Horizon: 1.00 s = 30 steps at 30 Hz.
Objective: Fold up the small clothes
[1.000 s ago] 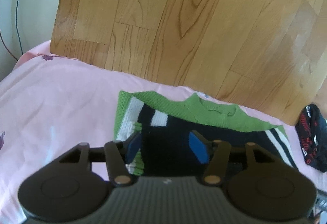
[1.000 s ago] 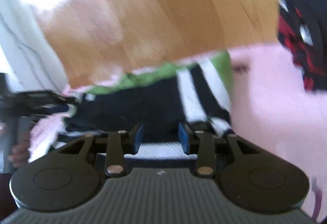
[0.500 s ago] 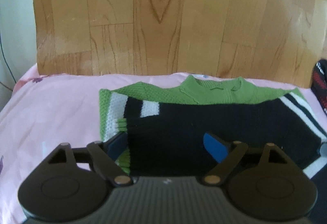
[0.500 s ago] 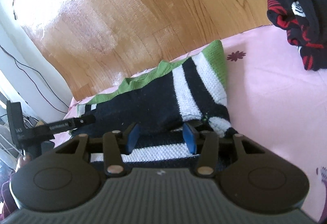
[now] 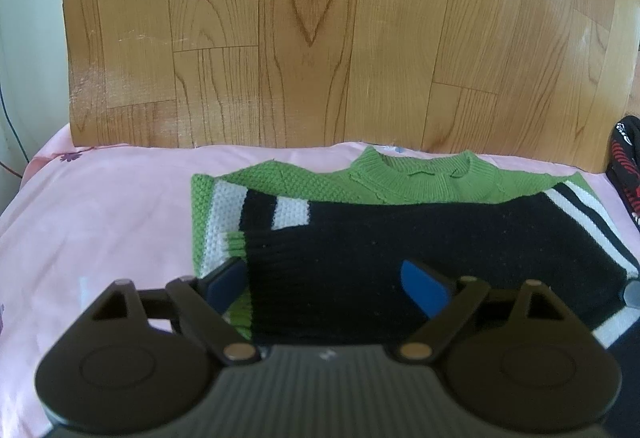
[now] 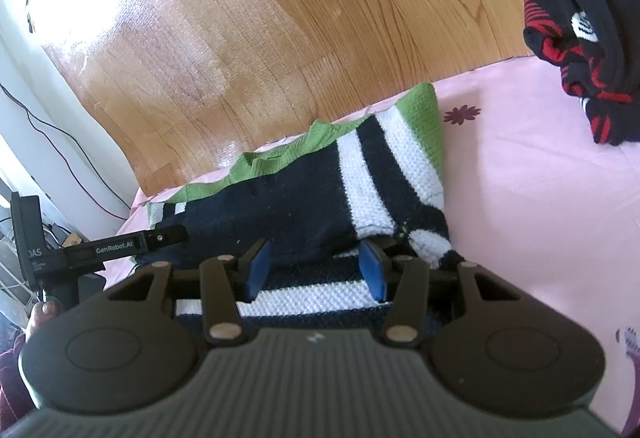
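A knitted sweater [image 5: 400, 230] in green, black and white stripes lies folded on the pink sheet [image 5: 100, 218], its green collar toward the wooden board. My left gripper [image 5: 320, 270] hangs over its near left corner; the jaws are opening wide, the black fabric lies between them and the pads do not press it. My right gripper [image 6: 314, 250] is at the sweater's [image 6: 280, 206] near right edge, open, with a white stripe lying loose between its blue pads. In the right wrist view one of the left gripper's fingers [image 6: 160, 238] reaches over the far left corner.
A wood-grain board [image 5: 320, 38] stands upright behind the bed. A black and red garment pile [image 6: 580, 38] sits on the sheet at the right, and shows at the edge [image 5: 624, 166] in the left view. Cables [image 6: 60, 142] run along the white wall at left. A person's hand [image 6: 44, 312] holds the left tool.
The left jaws have spread much wider and that gripper rolled level over the sweater's corner. The right jaws have parted a little off the striped edge. The sweater lies still.
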Available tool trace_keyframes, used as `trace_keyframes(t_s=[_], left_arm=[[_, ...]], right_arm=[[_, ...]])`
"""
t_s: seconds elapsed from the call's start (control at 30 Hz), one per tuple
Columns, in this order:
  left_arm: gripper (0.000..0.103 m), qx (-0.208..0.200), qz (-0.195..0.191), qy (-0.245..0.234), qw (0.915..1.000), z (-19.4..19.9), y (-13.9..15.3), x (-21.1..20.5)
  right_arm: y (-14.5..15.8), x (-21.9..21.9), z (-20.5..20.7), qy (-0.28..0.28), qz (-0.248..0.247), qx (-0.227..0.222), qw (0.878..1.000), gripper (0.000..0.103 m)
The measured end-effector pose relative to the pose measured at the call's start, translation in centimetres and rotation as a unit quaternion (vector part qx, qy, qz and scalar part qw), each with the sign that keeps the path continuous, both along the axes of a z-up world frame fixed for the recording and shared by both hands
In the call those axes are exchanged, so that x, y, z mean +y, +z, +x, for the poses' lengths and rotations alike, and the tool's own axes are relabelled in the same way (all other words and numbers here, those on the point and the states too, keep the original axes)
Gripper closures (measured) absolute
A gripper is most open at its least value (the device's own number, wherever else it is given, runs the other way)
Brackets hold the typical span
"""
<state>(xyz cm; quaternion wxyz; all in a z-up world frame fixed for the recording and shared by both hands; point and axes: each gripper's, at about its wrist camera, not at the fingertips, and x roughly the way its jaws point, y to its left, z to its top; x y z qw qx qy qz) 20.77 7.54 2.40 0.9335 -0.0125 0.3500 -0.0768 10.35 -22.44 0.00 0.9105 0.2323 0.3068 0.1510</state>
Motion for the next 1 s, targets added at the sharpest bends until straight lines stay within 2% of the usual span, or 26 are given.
trace_keyframes(t_s=[0.23,0.4,0.47,0.53,0.7,1.0], left_arm=[[0.014,0.0,-0.004,-0.001,1.0,0.0,0.0,0.1],[0.013,0.001,-0.006,-0.002,1.0,0.1,0.0,0.1],[0.013,0.001,-0.007,-0.002,1.0,0.1,0.0,0.1],[0.013,0.001,-0.007,-0.002,1.0,0.1,-0.1,0.1],[0.013,0.001,-0.007,-0.002,1.0,0.1,-0.1,0.1],[0.012,0.001,-0.009,-0.003,1.0,0.1,-0.1,0.2]], right_arm=[[0.1,0.0,-0.1,0.0,-0.005,-0.006,1.0,0.049],[0.5,-0.2,-0.9,-0.005,-0.011,-0.042,0.999,0.047],[0.4,-0.4,-0.7,-0.015,-0.008,-0.036,0.999,0.047],[0.0,-0.9,-0.1,-0.034,0.0,-0.01,0.999,0.048],[-0.6,-2.2,0.3,-0.047,0.055,0.009,0.997,0.048],[-0.4,-1.8,0.0,-0.045,0.043,0.005,0.998,0.048]])
